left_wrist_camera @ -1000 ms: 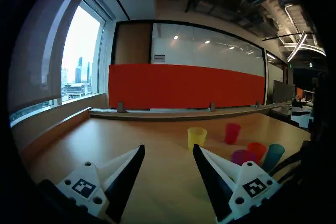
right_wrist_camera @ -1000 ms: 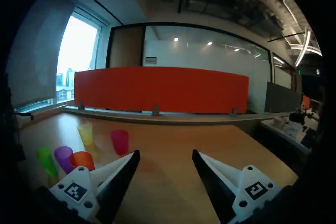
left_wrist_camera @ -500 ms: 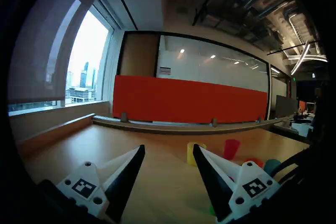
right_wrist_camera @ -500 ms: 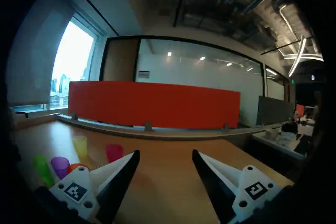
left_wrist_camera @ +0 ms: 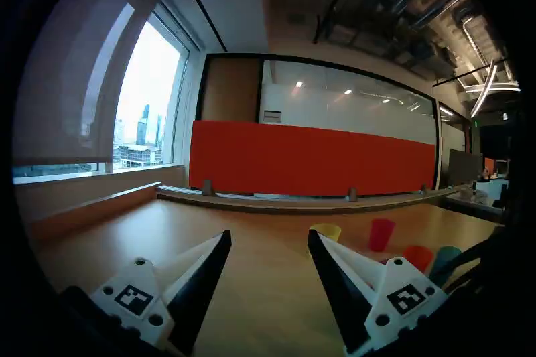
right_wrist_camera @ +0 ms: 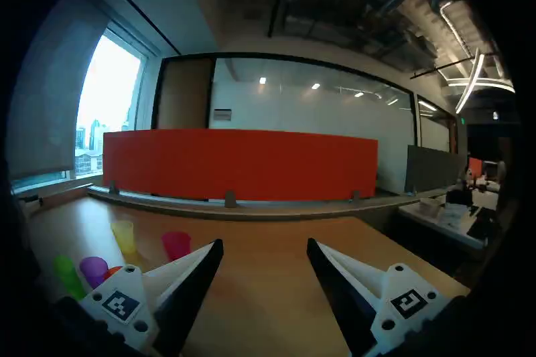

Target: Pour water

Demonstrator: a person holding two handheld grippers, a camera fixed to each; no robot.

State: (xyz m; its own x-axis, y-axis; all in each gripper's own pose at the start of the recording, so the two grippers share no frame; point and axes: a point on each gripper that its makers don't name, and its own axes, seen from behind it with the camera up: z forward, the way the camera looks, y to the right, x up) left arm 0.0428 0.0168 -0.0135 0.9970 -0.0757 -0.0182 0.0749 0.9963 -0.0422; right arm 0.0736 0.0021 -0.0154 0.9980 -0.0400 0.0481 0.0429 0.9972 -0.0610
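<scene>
Several coloured plastic cups stand on a wooden table (left_wrist_camera: 268, 290). In the left gripper view a yellow cup (left_wrist_camera: 326, 231) peeks over my right finger, with a pink cup (left_wrist_camera: 381, 234), an orange cup (left_wrist_camera: 418, 256) and a teal cup (left_wrist_camera: 445, 260) to its right. My left gripper (left_wrist_camera: 268, 256) is open and empty, low over the table. In the right gripper view a yellow cup (right_wrist_camera: 124, 236), a pink cup (right_wrist_camera: 175, 245), a purple cup (right_wrist_camera: 93, 270) and a green cup (right_wrist_camera: 68, 275) stand at the left. My right gripper (right_wrist_camera: 263, 260) is open and empty, to the right of the cups.
An orange divider panel (left_wrist_camera: 311, 159) runs along the table's far edge. A window ledge (left_wrist_camera: 94, 203) borders the left side. Another desk with items (right_wrist_camera: 462, 213) lies past the table's right edge.
Both views have tilted up, so the cups sit lower in each frame and partly behind the fingers. Both grippers stay open.
</scene>
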